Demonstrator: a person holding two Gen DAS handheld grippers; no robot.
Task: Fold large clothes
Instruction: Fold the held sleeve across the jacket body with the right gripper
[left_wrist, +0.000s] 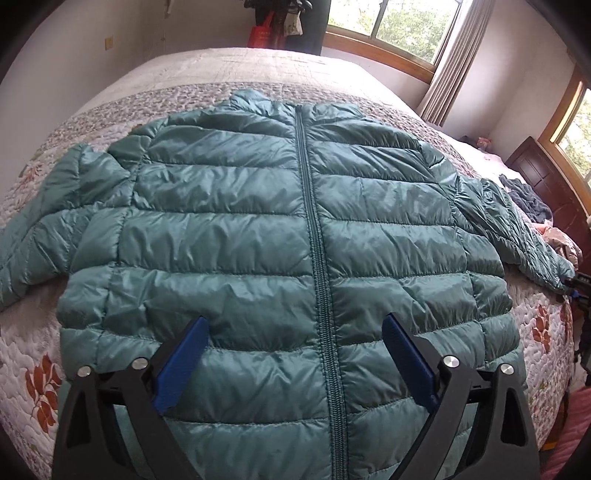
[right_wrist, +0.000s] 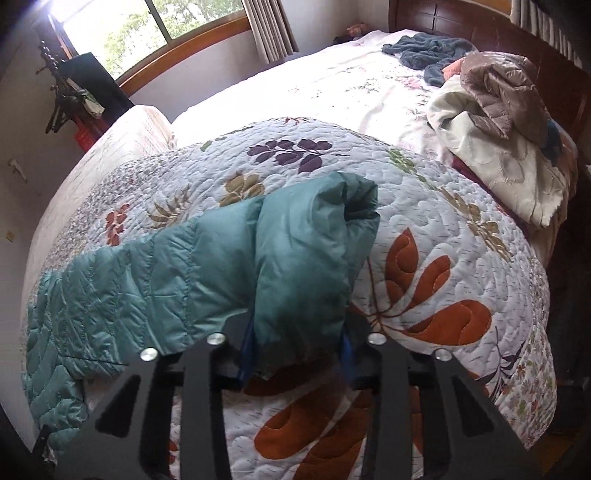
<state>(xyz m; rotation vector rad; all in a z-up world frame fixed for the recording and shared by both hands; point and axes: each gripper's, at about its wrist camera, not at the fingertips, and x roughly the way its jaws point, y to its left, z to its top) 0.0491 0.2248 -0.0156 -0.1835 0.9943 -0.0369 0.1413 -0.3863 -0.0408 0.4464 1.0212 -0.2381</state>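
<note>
A teal quilted puffer jacket (left_wrist: 236, 229) lies face up and zipped on the floral quilt (left_wrist: 33, 373), collar away from me, both sleeves spread out. My left gripper (left_wrist: 294, 321) hovers open over the lower front, its blue pads (left_wrist: 181, 365) on either side of the zipper (left_wrist: 317, 258). In the right wrist view, the sleeve (right_wrist: 295, 258) of the jacket runs in from the left and its cuff end sits between my right gripper's fingers. My right gripper (right_wrist: 297, 350) is shut on that sleeve, whose fabric hides the fingertips. The right gripper (left_wrist: 580, 290) also shows at the sleeve's end.
A heap of cream and brown bedding (right_wrist: 502, 122) and a blue-grey cloth (right_wrist: 428, 51) lie by the dark wooden headboard (right_wrist: 443, 18). Windows with curtains (left_wrist: 454, 62) line the far walls. A red bag (left_wrist: 264, 35) hangs beyond the bed. The bed's edge (left_wrist: 554, 406) drops off at the right.
</note>
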